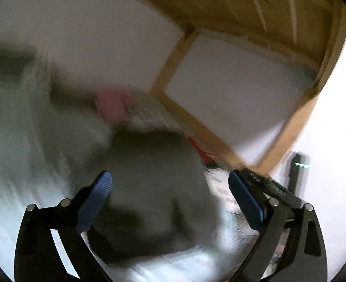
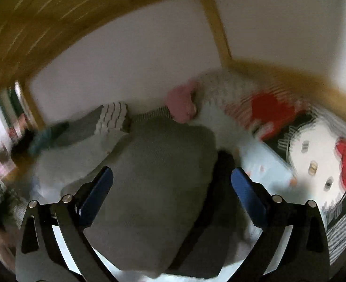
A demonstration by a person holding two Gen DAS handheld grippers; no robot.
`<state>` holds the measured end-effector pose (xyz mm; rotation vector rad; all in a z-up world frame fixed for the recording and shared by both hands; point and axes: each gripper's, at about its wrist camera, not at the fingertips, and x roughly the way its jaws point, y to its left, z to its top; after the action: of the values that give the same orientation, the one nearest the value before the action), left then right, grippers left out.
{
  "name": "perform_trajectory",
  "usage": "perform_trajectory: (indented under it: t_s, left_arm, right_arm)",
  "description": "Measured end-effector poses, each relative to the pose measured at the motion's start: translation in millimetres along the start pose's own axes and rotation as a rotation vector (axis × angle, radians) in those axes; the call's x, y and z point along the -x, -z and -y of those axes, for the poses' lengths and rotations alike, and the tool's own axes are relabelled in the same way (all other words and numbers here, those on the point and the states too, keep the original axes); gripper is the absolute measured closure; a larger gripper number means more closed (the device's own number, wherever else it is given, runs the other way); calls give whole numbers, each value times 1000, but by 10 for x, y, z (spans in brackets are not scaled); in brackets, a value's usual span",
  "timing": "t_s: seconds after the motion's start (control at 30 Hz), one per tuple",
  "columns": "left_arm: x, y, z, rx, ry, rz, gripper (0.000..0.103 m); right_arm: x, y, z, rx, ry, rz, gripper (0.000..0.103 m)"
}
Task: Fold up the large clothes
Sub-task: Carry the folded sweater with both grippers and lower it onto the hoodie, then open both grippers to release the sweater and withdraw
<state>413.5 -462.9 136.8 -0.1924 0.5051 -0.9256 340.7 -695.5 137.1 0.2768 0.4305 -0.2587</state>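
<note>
Wooden bed framing (image 2: 217,30) is arching over the whole scene in both views, with white wall panels (image 1: 231,94) showing between its beams. Below it, pale bedding (image 2: 262,164) is spreading across the mattress. On that bedding a large grey garment (image 2: 158,176) is lying in a rounded heap, sitting directly ahead of both grippers; in the left wrist view it (image 1: 154,176) is looking blurred. To the right, a Hello Kitty cushion (image 2: 318,159) is resting near the frame. A pink item (image 2: 181,104) is sitting just beyond the garment. The right gripper (image 2: 171,183) is hovering with its blue pads (image 2: 97,195) spread wide apart, gripping nothing. The left gripper (image 1: 170,190) is likewise standing spread, its fingers (image 1: 95,202) holding no cloth.
</note>
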Motion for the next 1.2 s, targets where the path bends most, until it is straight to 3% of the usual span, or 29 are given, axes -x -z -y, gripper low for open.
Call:
perform_trajectory:
  t_s: [0.03,0.07,0.1,0.13,0.17,0.2,0.23,0.37,0.53,0.63,0.77,0.83,0.93,1.03,1.13,1.2]
  left_arm:
    - [-111,-110,-148,-61,-70,-16,6]
    - [-527,-230,-123,-147,-213,-84,6]
    - [-856,-232,-205,-177,-292,-164,6]
    - [-1238,-166,-250,-207,-374,-286,6]
    - [-1527,-7,-200,-232,-415,-392,6]
    - [-1735,94,-159,-259,-424,-450,6]
    - [-1890,287,-134,-304,-437,-460,6]
    - [-1788,533,-686,-189,-392,-420,5]
    - [-1850,718,-1087,-163,-388,-385,5]
    - [-1710,539,-1179,-162,-391,-378,4]
    - [-1520,330,-1268,-101,-384,-388,4]
    - [-1309,226,-1249,-64,-401,-365,5]
    - [-790,130,-1163,-77,-432,-264,5]
    - [-275,116,-1016,-94,-526,-227,5]
    - [231,127,-950,-57,-431,-242,5]
    - [568,161,-854,-94,-421,-263,5]
  right_arm:
    - [-61,-22,-151,66,33,5,4]
    - [-179,-4,-323,103,44,-36,4]
    - [-310,74,-366,114,40,-105,4]
    - [-589,135,-454,102,53,-245,4]
    - [-757,208,-526,93,73,-333,4]
    - [-918,320,-542,129,113,-360,3]
    - [-980,366,-546,161,136,-351,3]
    - [-1136,538,-456,169,157,-302,2]
    - [-1276,703,-538,144,183,-298,2]
    - [-1301,806,-605,132,199,-289,2]
    - [-1048,760,-706,77,202,-210,2]
    - [-833,710,-788,12,213,-194,3]
    - [-437,674,-978,17,255,-129,3]
    - [-66,701,-1194,27,288,-136,3]
    - [297,759,-1407,27,288,-159,3]
    - [592,833,-1589,41,272,-145,3]
